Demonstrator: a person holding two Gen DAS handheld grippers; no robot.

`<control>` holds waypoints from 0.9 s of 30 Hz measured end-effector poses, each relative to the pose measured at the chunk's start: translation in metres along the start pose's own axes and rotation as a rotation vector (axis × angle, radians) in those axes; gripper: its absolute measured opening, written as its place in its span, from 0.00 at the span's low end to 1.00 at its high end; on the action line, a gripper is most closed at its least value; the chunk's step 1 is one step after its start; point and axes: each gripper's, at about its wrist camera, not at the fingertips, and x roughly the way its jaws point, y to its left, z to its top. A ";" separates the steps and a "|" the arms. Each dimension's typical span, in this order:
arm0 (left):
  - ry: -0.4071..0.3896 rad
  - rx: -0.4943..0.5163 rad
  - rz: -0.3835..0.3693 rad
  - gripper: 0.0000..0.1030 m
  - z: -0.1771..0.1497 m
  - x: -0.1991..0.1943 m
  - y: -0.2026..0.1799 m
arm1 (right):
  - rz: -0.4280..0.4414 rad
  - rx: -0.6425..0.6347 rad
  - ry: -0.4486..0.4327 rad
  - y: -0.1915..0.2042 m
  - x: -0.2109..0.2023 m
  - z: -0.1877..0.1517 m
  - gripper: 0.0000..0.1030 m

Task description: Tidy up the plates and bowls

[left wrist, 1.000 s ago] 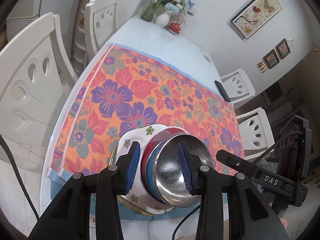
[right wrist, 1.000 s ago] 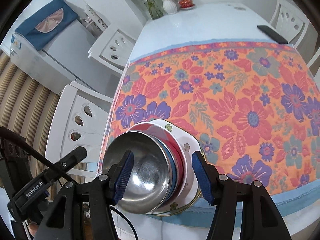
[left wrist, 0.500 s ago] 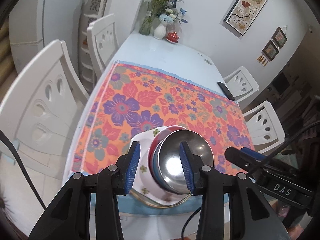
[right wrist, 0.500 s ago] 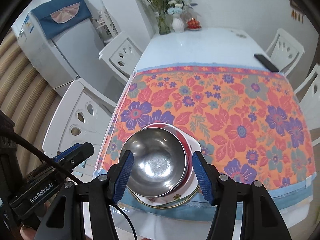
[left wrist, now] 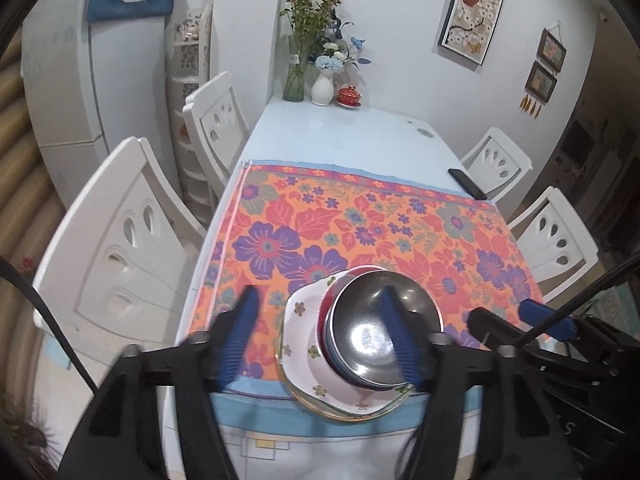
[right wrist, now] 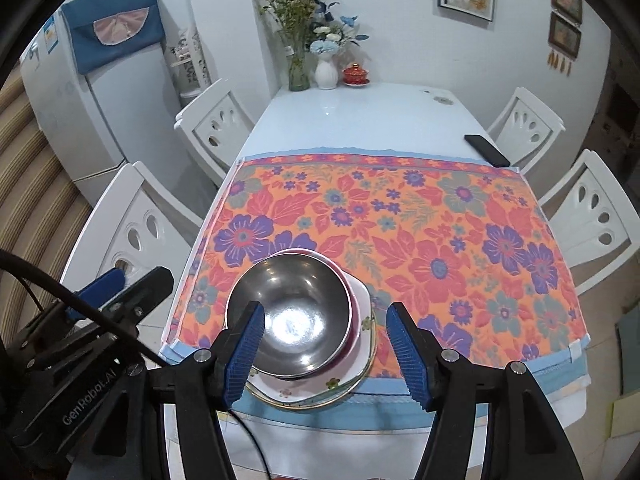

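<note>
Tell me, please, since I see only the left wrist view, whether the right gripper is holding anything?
Observer: No. The right gripper has its jaws open and grips nothing; the bowl sits below them, on top of the stack.
Operator: Thank you. My own finger hides the plate's right rim; where does that rim lie?
Observer: The plate has its right rim over the floral part of the cloth, well short of the cloth's right edge.

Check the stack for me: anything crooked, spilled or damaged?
The stack overhangs the near edge of the floral cloth, and the steel bowl sits off-centre on the plates. No spill or damage shows.
</note>
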 end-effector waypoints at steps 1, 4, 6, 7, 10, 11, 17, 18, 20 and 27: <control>0.003 0.001 0.003 0.64 0.000 0.000 0.000 | -0.002 0.008 0.000 -0.002 -0.001 -0.001 0.59; 0.043 -0.009 -0.006 0.65 0.003 0.006 0.000 | -0.014 0.018 0.004 -0.007 -0.002 -0.001 0.59; 0.054 -0.014 -0.005 0.65 0.003 0.009 0.000 | -0.018 0.025 0.006 -0.009 -0.002 -0.002 0.59; 0.054 -0.013 -0.005 0.65 0.002 0.008 -0.001 | -0.020 0.028 0.007 -0.010 -0.003 -0.003 0.59; 0.055 -0.006 -0.002 0.65 0.002 0.011 -0.003 | -0.030 0.031 0.008 -0.010 -0.002 -0.004 0.59; 0.053 -0.006 0.000 0.65 0.001 0.012 -0.004 | -0.033 0.031 0.011 -0.010 -0.001 -0.004 0.59; 0.070 0.009 0.044 0.65 -0.001 0.024 -0.002 | -0.041 0.040 0.024 -0.011 0.004 -0.006 0.59; 0.081 0.012 0.064 0.65 -0.002 0.027 0.000 | -0.041 0.041 0.027 -0.012 0.005 -0.007 0.59; 0.091 0.011 0.098 0.65 -0.004 0.030 0.004 | -0.044 0.043 0.034 -0.012 0.007 -0.008 0.59; 0.069 0.040 0.115 0.65 -0.003 0.031 0.002 | -0.060 0.049 0.036 -0.014 0.009 -0.011 0.60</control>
